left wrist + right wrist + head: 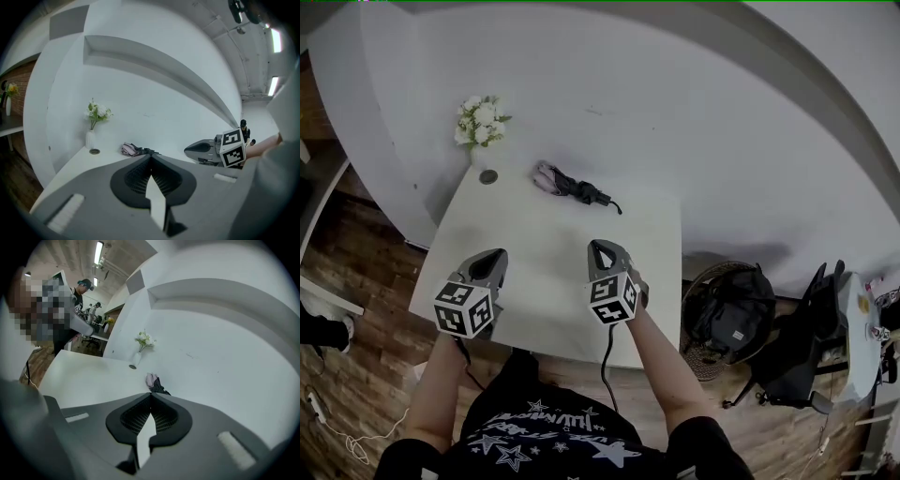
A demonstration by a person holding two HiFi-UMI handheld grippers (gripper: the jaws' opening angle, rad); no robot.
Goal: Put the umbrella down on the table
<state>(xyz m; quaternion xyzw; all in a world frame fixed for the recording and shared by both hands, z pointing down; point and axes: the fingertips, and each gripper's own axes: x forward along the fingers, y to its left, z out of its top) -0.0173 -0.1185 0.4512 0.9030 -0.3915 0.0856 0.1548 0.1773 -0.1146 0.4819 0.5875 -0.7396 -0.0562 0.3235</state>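
1. The umbrella point(572, 186), folded, dark with a pale pink end, is lying flat on the far part of the white table point(534, 281), close to the wall. Nothing is touching it.
2. The left gripper point(498, 255) is hovering over the near half of the table, its jaws pressed together with nothing between them.
3. The right gripper point(599, 246) is hovering beside it, likewise closed and empty, well apart from the umbrella.
4. Judgement: the put-down is looking finished. Doing this step well now means keeping both grippers clear of the umbrella, so nothing is nudging it toward the wall or the table's right edge.
5. A vase of white flowers point(481, 127) and a small round disc point(488, 176) are sitting left of the umbrella, near it but apart.
6. Nothing is standing between the grippers and the umbrella. A basket holding a dark bag point(733, 319) is sitting on the floor to the right, out of the way.
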